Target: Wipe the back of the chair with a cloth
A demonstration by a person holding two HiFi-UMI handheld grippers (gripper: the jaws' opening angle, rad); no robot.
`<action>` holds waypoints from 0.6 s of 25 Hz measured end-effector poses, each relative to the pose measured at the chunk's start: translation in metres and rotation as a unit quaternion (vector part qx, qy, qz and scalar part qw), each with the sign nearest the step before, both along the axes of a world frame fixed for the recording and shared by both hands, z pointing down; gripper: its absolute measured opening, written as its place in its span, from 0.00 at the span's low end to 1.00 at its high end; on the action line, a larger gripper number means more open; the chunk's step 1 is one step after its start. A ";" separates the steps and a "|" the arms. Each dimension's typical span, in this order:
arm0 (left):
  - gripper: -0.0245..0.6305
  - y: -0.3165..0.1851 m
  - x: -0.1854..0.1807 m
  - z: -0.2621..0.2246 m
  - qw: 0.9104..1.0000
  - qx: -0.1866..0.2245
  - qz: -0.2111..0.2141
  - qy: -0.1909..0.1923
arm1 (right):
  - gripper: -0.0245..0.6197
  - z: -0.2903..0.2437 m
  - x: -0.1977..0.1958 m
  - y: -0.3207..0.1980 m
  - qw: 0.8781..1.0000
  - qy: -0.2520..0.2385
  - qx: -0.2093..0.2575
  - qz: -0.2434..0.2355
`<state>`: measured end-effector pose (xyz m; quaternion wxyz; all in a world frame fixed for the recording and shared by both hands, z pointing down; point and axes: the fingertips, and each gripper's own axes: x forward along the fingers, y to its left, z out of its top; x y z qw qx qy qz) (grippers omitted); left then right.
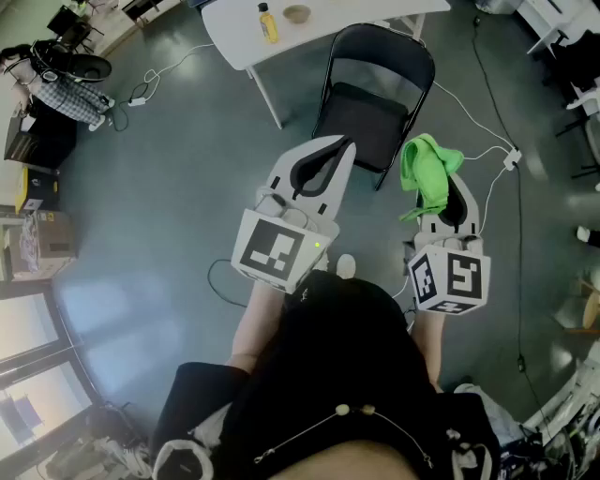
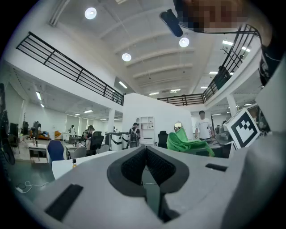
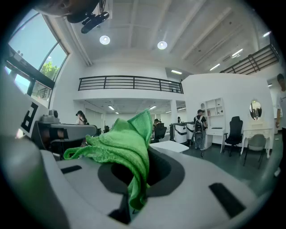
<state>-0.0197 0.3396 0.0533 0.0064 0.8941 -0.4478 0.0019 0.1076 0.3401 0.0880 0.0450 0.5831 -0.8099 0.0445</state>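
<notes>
On the near side of the chair [image 1: 375, 94], the head view is showing the right gripper [image 1: 441, 192] carrying the green cloth [image 1: 429, 173] just right of the seat, the backrest lying ahead-left, while the left gripper view is showing the left gripper [image 2: 145, 152] resting with its jaws together and empty, and the right gripper view is showing jaws pinching the cloth's fold.

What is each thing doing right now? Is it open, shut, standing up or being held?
Left hand-held gripper: shut, empty.
Right hand-held gripper: shut on the cloth.
Cloth: bunched up, held, not touching the chair.
Chair: unfolded, standing, seat empty.
Bottle: upright on the table.
</notes>
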 end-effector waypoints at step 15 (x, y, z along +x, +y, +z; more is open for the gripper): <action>0.05 0.006 -0.008 0.000 1.000 0.004 0.007 0.004 | 0.10 0.000 -0.005 0.009 1.000 0.003 0.002 0.007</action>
